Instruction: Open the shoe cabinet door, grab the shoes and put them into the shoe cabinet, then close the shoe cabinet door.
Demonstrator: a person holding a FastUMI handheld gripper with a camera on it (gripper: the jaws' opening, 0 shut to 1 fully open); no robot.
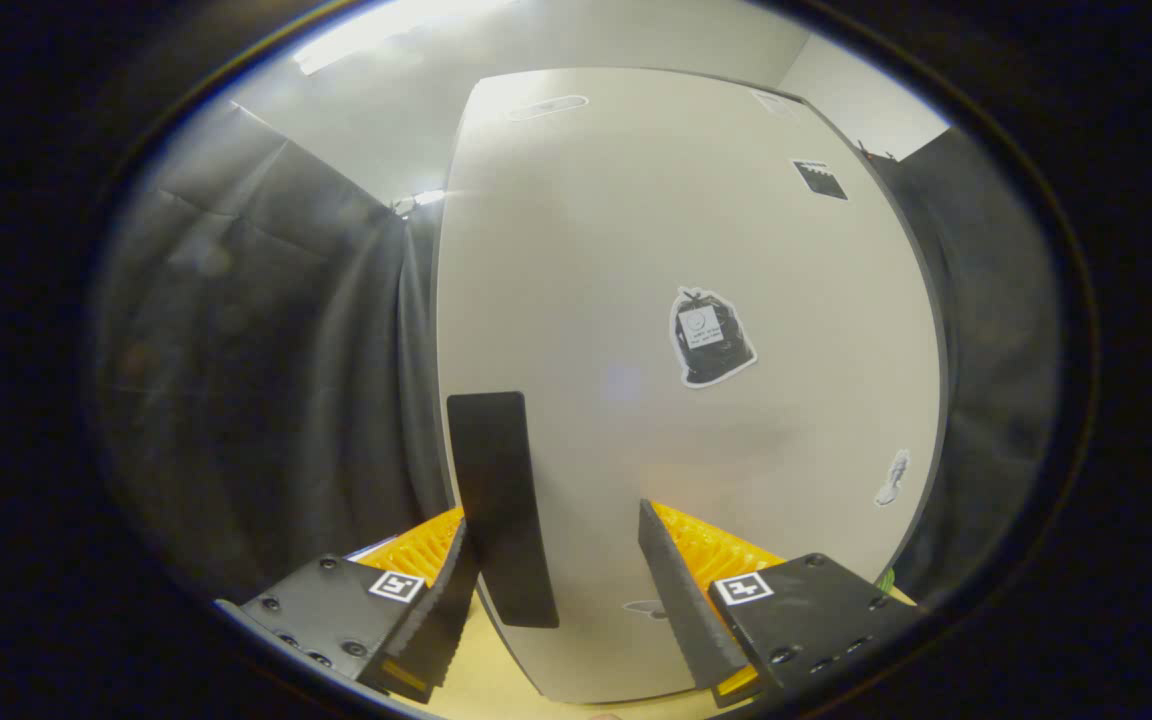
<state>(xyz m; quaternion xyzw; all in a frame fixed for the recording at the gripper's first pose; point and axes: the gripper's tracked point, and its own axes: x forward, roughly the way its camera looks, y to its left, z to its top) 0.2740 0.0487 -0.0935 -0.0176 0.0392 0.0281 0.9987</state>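
Jaws: spread wide apart, gripping nothing. Gripper [556, 590] is presented close to the shoe cabinet door [676, 250], both fingers reaching toward its lower left part. Left finger [441, 610] sits at the door's left edge, beside a dark upright handle [501, 505]; whether it touches the handle cannot be told. Right finger [686, 600] lies in front of the plain door face, contact likewise uncertain. Handle: tall, narrow, mounted along the door's left edge, standing between the fingers. Door: pale, flat, closed. Door face carries a dark sticker [711, 337] near its centre and a small square marker [820, 180] toward its upper right corner. Dark cloth wall [266, 350] hangs on both sides of the cabinet.
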